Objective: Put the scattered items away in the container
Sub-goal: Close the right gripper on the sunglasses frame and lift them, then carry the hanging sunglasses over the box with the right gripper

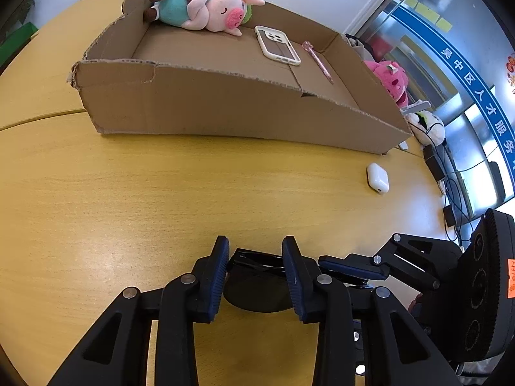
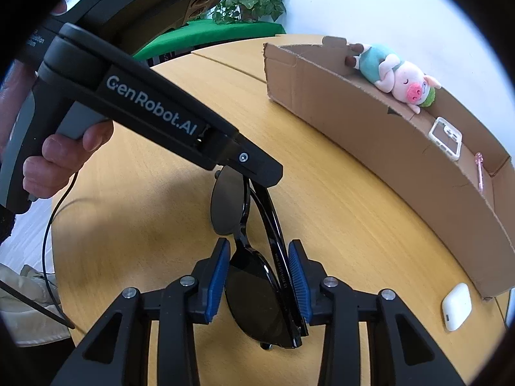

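Observation:
Folded black sunglasses (image 2: 257, 276) are held above the wooden table by both grippers. My right gripper (image 2: 259, 276) is shut on one lens end. My left gripper (image 1: 256, 271) is shut on the other end of the sunglasses (image 1: 254, 286); its body (image 2: 154, 109) shows in the right wrist view. The open cardboard box (image 1: 225, 103) lies beyond, holding a plush pig (image 1: 199, 6), a phone case (image 1: 276, 45) and a pink pen (image 1: 318, 61). A white earbud case (image 1: 377, 177) lies on the table near the box's right corner; it also shows in the right wrist view (image 2: 457, 305).
Pink (image 1: 392, 80) and white (image 1: 425, 125) plush toys, cables and chargers (image 1: 450, 193) sit at the table's right edge behind the box. A potted plant (image 2: 251, 3) on a green surface stands beyond the table.

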A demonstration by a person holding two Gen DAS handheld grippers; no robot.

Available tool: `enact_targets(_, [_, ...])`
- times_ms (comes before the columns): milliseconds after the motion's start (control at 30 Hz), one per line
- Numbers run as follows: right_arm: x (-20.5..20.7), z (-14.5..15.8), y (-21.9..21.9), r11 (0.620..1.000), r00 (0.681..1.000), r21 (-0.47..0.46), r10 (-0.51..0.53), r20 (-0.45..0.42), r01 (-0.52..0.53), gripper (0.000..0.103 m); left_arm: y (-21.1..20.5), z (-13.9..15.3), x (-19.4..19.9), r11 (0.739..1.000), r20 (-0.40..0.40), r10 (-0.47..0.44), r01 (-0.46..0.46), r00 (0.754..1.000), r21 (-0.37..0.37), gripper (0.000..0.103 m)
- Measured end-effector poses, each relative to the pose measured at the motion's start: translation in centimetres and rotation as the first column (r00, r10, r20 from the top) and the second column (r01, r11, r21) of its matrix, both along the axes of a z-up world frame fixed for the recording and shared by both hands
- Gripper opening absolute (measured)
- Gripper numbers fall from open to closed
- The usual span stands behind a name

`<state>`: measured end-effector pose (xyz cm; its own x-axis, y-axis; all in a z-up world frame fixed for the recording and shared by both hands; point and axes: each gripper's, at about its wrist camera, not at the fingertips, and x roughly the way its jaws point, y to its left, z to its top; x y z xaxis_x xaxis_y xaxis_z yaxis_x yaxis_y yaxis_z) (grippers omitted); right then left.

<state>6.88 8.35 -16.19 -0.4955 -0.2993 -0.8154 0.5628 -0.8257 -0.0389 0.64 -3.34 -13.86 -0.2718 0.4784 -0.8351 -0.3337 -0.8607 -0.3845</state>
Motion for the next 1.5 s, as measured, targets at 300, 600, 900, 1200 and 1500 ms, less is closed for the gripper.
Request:
enact_targets(300, [0.5,1.6,-0.1,0.996,0.988,0.084,-0.006,-0.155,0.019,0.033,-0.2,2.3,-0.5,0.999,-0.081,-0.009,0.013,0.997,0.053,0.025])
enact_targets(600, [1.2,-0.4,-1.7,0.947,0.965,0.318,0.129,-0.226,-0.052,0.033,-1.6,-0.9,-1.0,0.991,0.015,0.033,-0.034,0.999,0.129,0.065])
enact_targets(900, [2.8,-0.2,-3.0,0.901,0.915,0.424,0.244,-0.321,-0.092,0.033,-1.1,-0.8,-1.0,0.969,0.046,-0.061,0.048,0.997,0.24,0.074])
enact_targets(1200, [1.0,3.2,0.1,0.891,0.895,0.418,0.321,-0.308,-0.175,0.033,1.0,5.5,-0.9,0.932,-0.222,-0.334,0.356,0.916,0.068,0.07])
enact_targets(1500, [-0.1,8.3,2.4,0.803,0.791,0.526,0.504,-0.347,-0.281,0.033,4.5,9.7,-0.7,0.766,-0.345,-0.637,0.618,0.69,-0.179,0.053])
